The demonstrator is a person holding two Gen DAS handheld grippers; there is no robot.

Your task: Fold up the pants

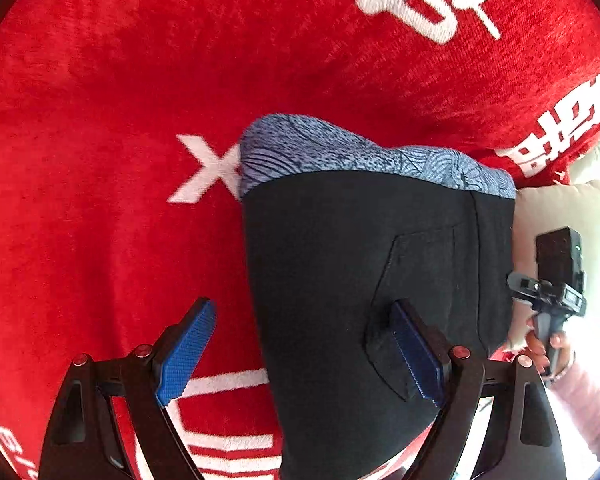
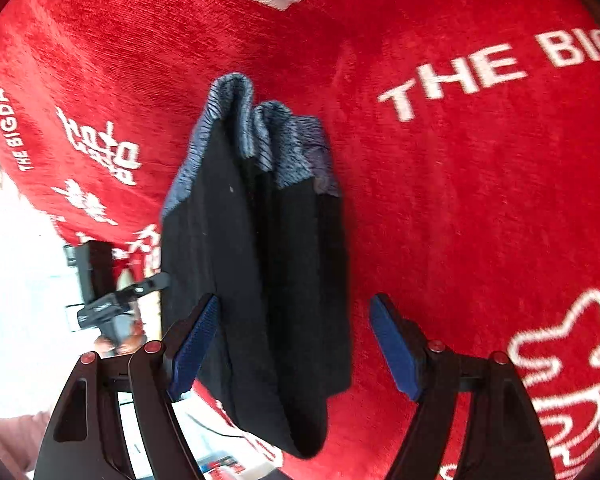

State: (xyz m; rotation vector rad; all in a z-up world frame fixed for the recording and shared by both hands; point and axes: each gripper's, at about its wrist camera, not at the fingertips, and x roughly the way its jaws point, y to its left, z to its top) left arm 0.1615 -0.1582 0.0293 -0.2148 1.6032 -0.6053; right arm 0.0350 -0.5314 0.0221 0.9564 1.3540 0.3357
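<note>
Black pants (image 1: 340, 260) with a blue patterned waistband (image 1: 340, 152) lie folded on a red blanket (image 1: 100, 120). My left gripper (image 1: 302, 354) hangs open over their left edge, with one blue pad above the black cloth and the other above the blanket. In the right wrist view the same pants (image 2: 260, 260) run away from me, with the blue band (image 2: 292, 144) at the far end. My right gripper (image 2: 296, 348) is open around the near end. Its left pad sits at the cloth's edge and its right pad stands apart over the blanket (image 2: 460, 200).
The blanket carries white lettering and ends just beyond the pants, beside a cream cushion (image 1: 556, 208). A hand (image 1: 540, 344) holds the right gripper's handle there. The left gripper's body (image 2: 100, 300) shows past the blanket's edge, over bright floor.
</note>
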